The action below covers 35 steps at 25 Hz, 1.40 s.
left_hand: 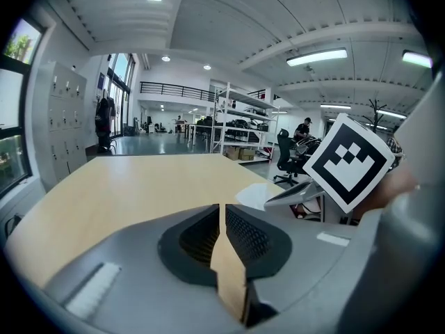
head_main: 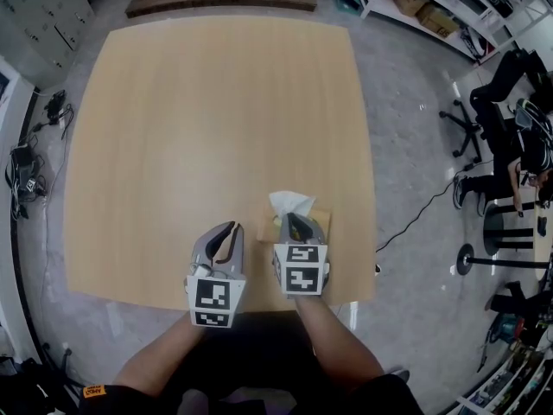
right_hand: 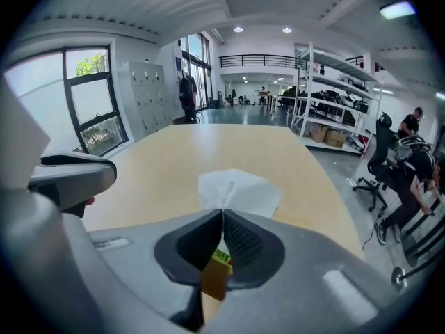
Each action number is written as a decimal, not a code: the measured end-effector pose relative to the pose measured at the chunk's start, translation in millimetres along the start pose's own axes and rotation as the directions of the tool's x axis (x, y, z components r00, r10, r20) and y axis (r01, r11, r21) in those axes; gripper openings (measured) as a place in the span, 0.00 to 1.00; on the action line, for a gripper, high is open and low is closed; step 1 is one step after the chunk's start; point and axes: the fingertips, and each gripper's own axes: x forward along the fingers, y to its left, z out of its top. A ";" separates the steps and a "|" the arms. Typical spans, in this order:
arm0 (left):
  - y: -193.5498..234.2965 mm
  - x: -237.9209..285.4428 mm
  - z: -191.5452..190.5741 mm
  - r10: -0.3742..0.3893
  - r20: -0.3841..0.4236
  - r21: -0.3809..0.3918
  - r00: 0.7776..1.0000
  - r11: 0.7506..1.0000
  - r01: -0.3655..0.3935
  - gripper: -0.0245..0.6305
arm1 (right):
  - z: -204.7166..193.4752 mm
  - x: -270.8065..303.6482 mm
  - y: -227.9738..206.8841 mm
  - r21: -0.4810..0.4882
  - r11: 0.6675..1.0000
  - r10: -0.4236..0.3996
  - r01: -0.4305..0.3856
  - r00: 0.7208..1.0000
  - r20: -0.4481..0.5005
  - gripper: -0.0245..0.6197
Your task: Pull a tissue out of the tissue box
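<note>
Inspector: Where is the tissue box (head_main: 322, 215)?

Recorder: It stands on the table (head_main: 216, 119) near the front edge, right of centre, directly under the right gripper (head_main: 290, 218). One tissue (head_main: 291, 202), white and crumpled, stands up out of the box just beyond that gripper's tips.

Inspector: State of the claws?

Recorder: The right gripper's jaws are together at the tips. Its own view shows the tissue rising immediately past them, with the box visible through the gap lower down. Whether a fold is caught cannot be confirmed; the judgement is that nothing is held. The left gripper (head_main: 232, 227) sits just beside it over bare table, jaws likewise closed with nothing between them.

Inspector: Step in hand?

Recorder: Judged to be the approach; the pull has not begun.

Inspector: Recommendations?

Recorder: The right jaws should part, straddle the raised tissue low down where it is bunched, then close fully. The pull should go straight up and steady, since a sideways tug may tear the tissue or drag the light box. The left gripper is well placed to press on the box's edge and hold it down
</note>
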 end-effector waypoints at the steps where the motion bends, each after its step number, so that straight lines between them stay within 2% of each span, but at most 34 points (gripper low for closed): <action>1: 0.6 -0.3 0.3 -0.003 0.000 0.001 1.000 1.000 0.003 0.11 | 0.3 -0.3 -0.2 0.003 1.000 -0.002 0.002 1.000 0.003 0.04; 10: 0.2 -1.0 6.6 -0.021 0.015 0.010 1.000 1.000 0.021 0.09 | 24.7 -24.7 -10.2 0.030 0.999 -0.041 0.038 0.991 0.125 0.04; 16: -0.3 -9.1 11.7 -0.030 0.046 0.013 0.998 0.999 0.029 0.09 | 49.1 -55.6 -10.7 0.031 0.997 -0.071 0.065 0.968 0.241 0.04; 22: 8.9 -27.8 20.9 -0.027 0.089 0.010 0.996 1.000 0.026 0.08 | 62.4 -86.4 8.4 0.022 0.997 -0.073 0.070 0.947 0.312 0.04; 29: 17.9 -58.9 14.0 -0.035 0.124 -0.002 0.992 0.999 0.035 0.07 | 45.0 -114.2 45.8 0.001 0.998 -0.065 0.068 0.942 0.330 0.03; 35: 21.3 -87.7 -15.4 -0.084 0.105 -0.031 0.991 0.996 0.088 0.07 | 7.6 -131.6 80.7 0.003 0.998 -0.062 0.064 0.948 0.311 0.03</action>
